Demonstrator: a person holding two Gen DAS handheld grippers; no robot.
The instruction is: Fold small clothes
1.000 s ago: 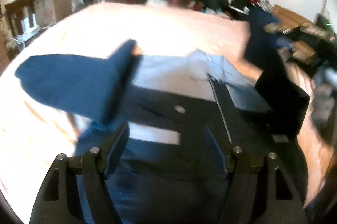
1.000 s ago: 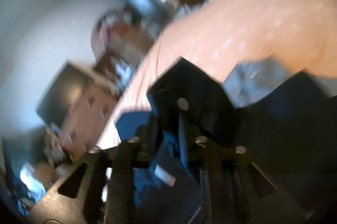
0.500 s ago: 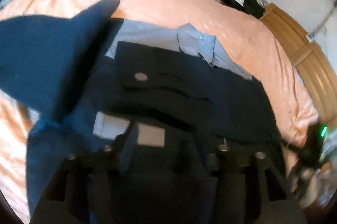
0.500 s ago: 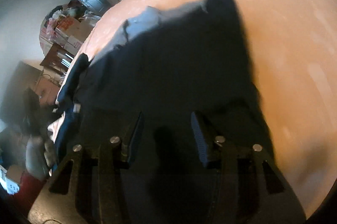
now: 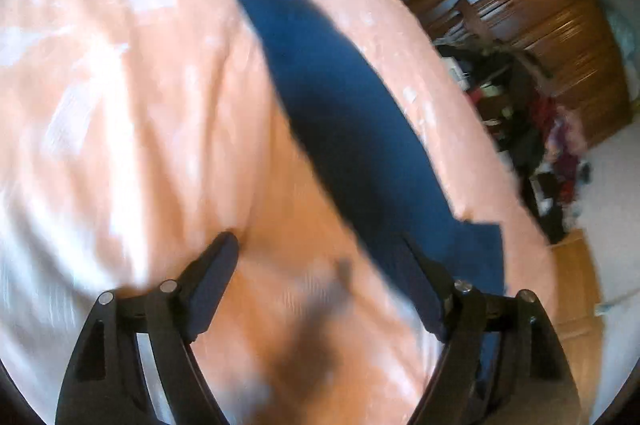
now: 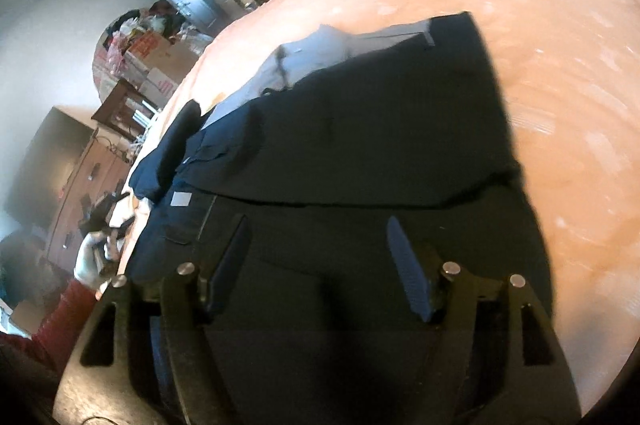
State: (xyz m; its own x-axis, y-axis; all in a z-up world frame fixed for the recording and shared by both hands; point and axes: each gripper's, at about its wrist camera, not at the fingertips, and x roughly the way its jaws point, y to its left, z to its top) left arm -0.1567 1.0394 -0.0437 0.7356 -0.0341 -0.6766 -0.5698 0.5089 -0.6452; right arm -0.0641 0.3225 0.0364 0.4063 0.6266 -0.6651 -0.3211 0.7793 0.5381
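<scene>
Nowhere can any writing be read: a small pale label point(image 6: 179, 200) is sewn on the dark garment point(image 6: 360, 129), but it is too small and blurred to make out, and the print on the cardboard boxes point(image 6: 154, 65) beyond the bed is just as unclear. Seen from the right wrist camera, the right gripper point(image 6: 318, 257) hangs low over the near part of that garment with its fingers point(image 6: 406, 265) spread wide, released and grasping nothing. The garment lies flat across the peach bedspread point(image 6: 560, 85), reaching from the near edge of the bed toward its middle, with a pale grey-blue shirt point(image 6: 316, 53) showing from under its far side and a navy piece point(image 6: 160, 161) at its left. At the lower left of this view a gloved hand point(image 6: 90, 259) in a red sleeve point(image 6: 56, 321) grips a black handle beside the bed. The left wrist view is blurred; the left gripper point(image 5: 316, 265) is tilted over the bare bedspread point(image 5: 120, 105), its fingers point(image 5: 216, 273) also wide apart and empty, its shadow on the cloth between them. A long navy sleeve-like piece point(image 5: 352, 121) stretches from the far part of the bed down to the right finger, which overlaps it; whether they touch cannot be told. Beyond the far edge stand wooden wardrobe doors point(image 5: 552, 37) and a heap of dark and red clothes point(image 5: 556, 133).
</scene>
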